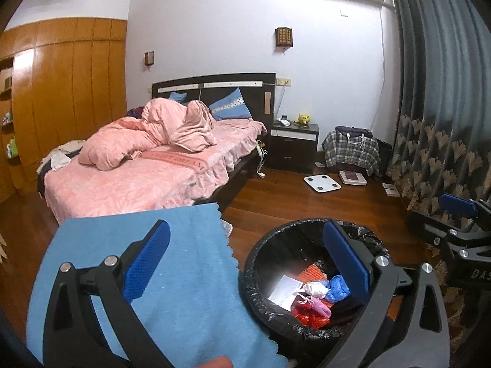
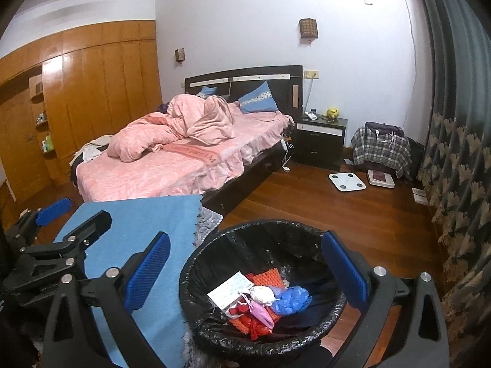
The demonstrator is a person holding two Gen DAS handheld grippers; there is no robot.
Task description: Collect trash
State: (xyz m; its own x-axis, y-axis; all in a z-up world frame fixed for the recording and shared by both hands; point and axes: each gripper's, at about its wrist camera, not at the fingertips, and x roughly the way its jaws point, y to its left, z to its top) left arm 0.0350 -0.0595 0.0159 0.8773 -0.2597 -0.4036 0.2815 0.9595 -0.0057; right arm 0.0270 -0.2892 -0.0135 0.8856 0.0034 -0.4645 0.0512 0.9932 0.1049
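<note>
A round bin with a black liner (image 1: 260, 245) (image 2: 211, 242) stands on the wooden floor just below both grippers. Inside it lie a white paper slip (image 2: 230, 291), a crumpled blue bag (image 2: 290, 300), a white wad (image 2: 262, 294) and pink and red wrappers (image 2: 257, 316). My left gripper (image 1: 245, 263) hangs open over the bin's left rim and a blue cloth (image 1: 172, 276), with nothing between its fingers. My right gripper (image 2: 247, 265) is open above the bin, also with nothing in it. The left gripper (image 2: 73, 214) also shows at the left of the right wrist view.
A bed with a pink quilt (image 1: 147, 141) fills the middle. Behind it stand a dark nightstand (image 1: 293, 147), a plaid-covered seat (image 1: 353, 150) and a white scale (image 1: 322, 182) on the floor. A patterned curtain (image 1: 445, 122) hangs at the right, a wooden wardrobe (image 1: 67, 92) at the left.
</note>
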